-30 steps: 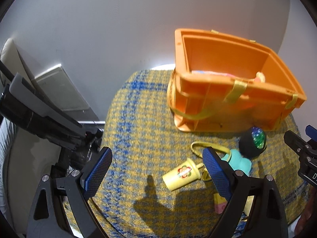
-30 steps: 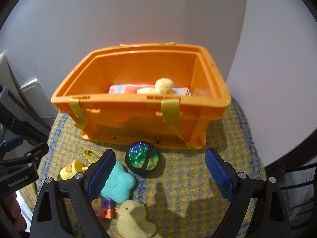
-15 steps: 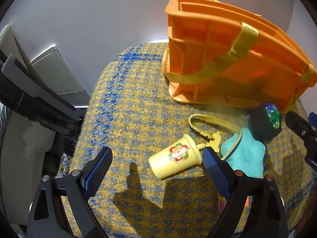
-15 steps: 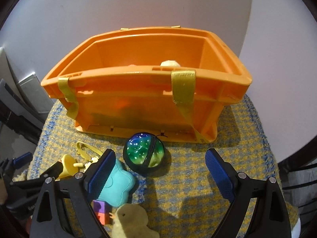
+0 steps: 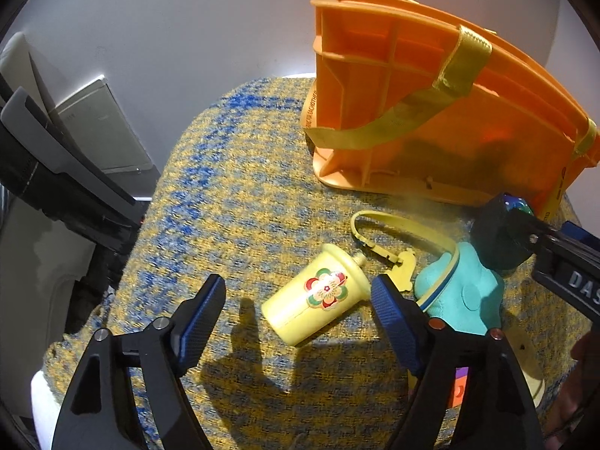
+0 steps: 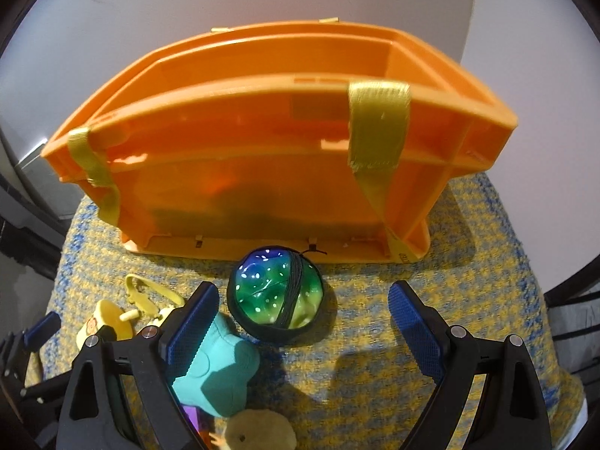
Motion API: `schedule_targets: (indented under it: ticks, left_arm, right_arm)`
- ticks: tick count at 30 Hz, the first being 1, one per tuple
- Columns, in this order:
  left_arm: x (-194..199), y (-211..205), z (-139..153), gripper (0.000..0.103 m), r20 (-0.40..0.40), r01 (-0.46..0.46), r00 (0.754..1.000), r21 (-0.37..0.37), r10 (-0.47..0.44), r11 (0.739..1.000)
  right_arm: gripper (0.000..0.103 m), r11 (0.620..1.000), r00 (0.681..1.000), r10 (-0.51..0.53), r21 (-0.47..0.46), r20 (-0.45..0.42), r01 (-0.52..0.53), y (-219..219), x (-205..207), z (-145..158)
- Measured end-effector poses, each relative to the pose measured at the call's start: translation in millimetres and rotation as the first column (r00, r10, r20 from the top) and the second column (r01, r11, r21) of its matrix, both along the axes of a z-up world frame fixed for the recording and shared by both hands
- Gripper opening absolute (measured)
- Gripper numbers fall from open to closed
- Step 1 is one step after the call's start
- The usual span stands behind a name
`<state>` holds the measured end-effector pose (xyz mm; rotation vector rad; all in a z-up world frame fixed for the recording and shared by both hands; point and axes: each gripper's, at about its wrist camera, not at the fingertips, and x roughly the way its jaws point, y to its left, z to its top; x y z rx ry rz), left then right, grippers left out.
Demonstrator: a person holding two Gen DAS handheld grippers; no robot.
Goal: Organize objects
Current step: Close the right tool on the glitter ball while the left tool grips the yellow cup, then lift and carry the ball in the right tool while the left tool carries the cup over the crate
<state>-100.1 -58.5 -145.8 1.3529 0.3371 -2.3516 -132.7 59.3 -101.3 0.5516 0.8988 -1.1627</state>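
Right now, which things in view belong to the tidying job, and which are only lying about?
Belong to the job:
orange plastic crate
yellow toy cup with flower sticker
green-blue speckled ball
teal plush star
pale yellow plush chick
yellow plastic strap

Just lying about:
yellow-blue woven cloth
grey flat panel by the wall

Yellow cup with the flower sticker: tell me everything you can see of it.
The yellow cup looks like smooth plastic, with a lid and small spout and a red-and-green flower sticker on its side. It lies tipped over on the woven yellow-and-blue cloth, spout end toward the orange bin. It lies between the open left gripper's fingers, which don't touch it. A yellow strap lies beside its spout.
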Motion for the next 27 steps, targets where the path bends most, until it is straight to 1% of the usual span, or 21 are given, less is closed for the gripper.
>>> schedule_targets:
  ticks: [2,5,7,9,10,12,13,14,16,27]
  left_arm:
    - [-1,0,-4,0.070,0.010,0.000,1.000,0.011,0.000,1.000]
    - [-2,-3,-12,0.063,0.025,-0.010,1.000,0.041,0.009,0.999]
    - [-1,-6,-14,0.063,0.024,-0.021,1.000,0.053,0.020,0.998]
    - [1,-7,-14,0.063,0.018,-0.028,0.999,0.053,0.027,0.998]
    - [1,-8,-14,0.063,0.015,-0.027,1.000,0.056,0.027,0.998]
    - [1,-7,-14,0.063,0.012,-0.026,1.000,0.059,0.025,0.998]
    - [2,-7,-14,0.063,0.010,-0.025,1.000,0.060,0.024,0.998]
    - [2,-6,-14,0.063,0.009,-0.023,1.000,0.059,0.022,0.998]
    - [3,-4,-13,0.063,0.005,-0.019,1.000,0.056,0.019,0.998]
    - [8,0,1,0.063,-0.019,-0.019,1.000,0.040,0.020,0.999]
  right_arm:
    - [0.092,1.000,1.000,0.000,0.009,0.001,0.000,-2,2,-4]
    - [0.092,1.000,1.000,0.005,0.020,0.000,-0.005,-4,5,-11]
    - [0.091,0.999,1.000,0.007,0.033,-0.002,-0.007,-6,6,-15]
    - [0.087,0.999,1.000,0.002,0.048,0.003,-0.002,-8,6,-19]
    - [0.082,0.999,1.000,0.001,0.055,0.007,-0.002,-8,5,-20]
    - [0.076,0.998,1.000,0.011,0.068,0.027,-0.013,-9,5,-21]
    - [0.067,0.997,0.999,0.019,0.068,0.032,-0.021,-8,6,-20]
    - [0.064,0.997,0.999,0.028,0.066,0.031,-0.030,-7,8,-19]
    - [0.064,0.998,0.999,0.029,0.060,0.018,-0.030,-5,10,-18]
    - [0.063,0.999,1.000,0.007,0.052,0.029,-0.009,6,-2,-8]
